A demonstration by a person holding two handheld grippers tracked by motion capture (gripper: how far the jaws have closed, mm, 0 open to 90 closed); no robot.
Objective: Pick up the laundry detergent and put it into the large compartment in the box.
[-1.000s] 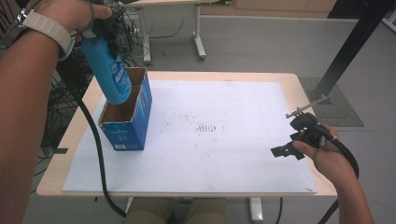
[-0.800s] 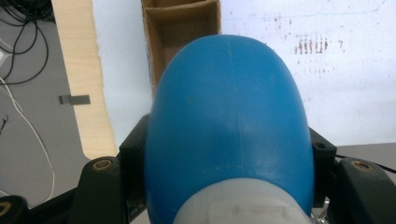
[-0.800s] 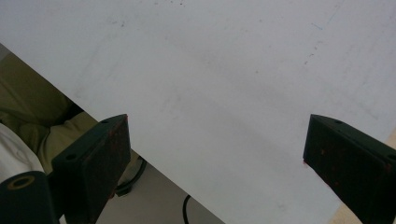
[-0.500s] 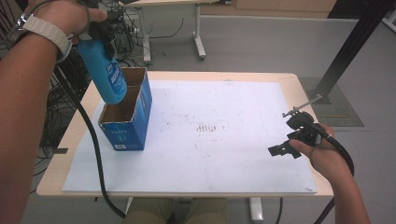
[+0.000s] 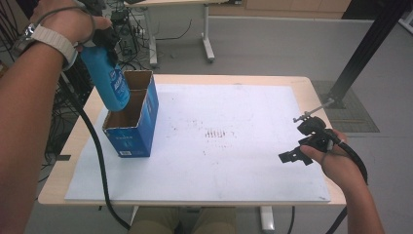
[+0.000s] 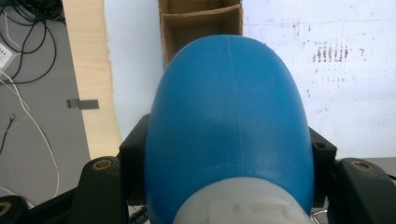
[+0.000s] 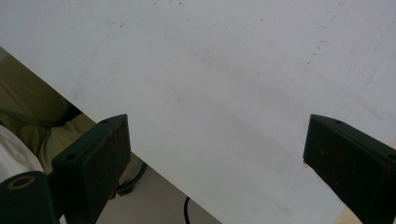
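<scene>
The blue bottle [image 6: 229,126] hides most of the box [image 6: 201,18] (its cap end cut off below); the box's print [image 5: 125,145] is unreadable.

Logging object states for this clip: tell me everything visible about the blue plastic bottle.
The blue plastic bottle is smooth and glossy, with a rounded base, a faint mould seam down its side, a pale printed label and a white ribbed collar at the neck. It hangs base-down and tilted, in the air above the open blue cardboard box with two compartments, its base near the box's rim. The left gripper clamps it at the neck end, black jaws on either side. Whether it touches the box I cannot tell.
</scene>
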